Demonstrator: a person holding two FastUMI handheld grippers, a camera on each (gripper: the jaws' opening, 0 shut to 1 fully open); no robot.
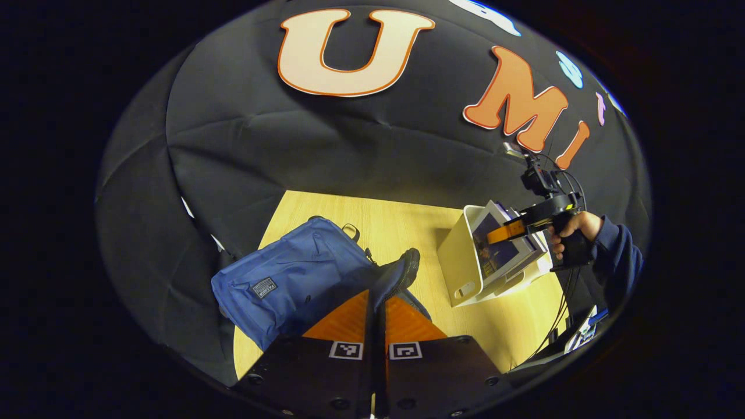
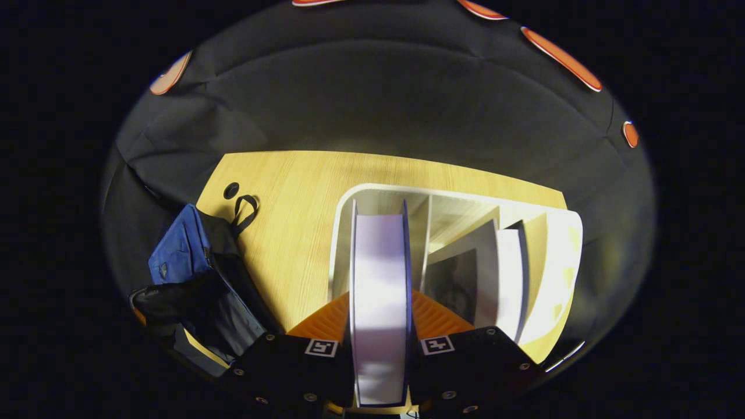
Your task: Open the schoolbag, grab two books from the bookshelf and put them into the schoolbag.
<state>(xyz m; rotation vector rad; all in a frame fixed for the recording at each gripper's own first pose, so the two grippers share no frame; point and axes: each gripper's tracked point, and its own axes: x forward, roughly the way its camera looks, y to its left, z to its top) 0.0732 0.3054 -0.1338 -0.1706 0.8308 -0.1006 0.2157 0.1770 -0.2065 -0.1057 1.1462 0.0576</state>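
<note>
Left gripper (image 1: 377, 302) pinching the blue schoolbag's (image 1: 291, 279) opened flap, right gripper (image 2: 381, 308) clamping a book (image 2: 380, 262) inside the white bookshelf (image 2: 559, 256), another book (image 2: 506, 273) leaning beside it.

In the left gripper view the schoolbag (image 1: 291, 279) lies lower left on the table (image 1: 401, 224), the bookshelf (image 1: 465, 262) well apart at right centre. In the right gripper view a book (image 2: 381, 279) stands in the shelf's left compartment, further books (image 2: 495, 273) to its right

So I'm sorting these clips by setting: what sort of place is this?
Likely a staged recording booth, not a home: black cloth wall behind a bare wooden table, holding just a blue schoolbag and a white bookshelf.
</note>
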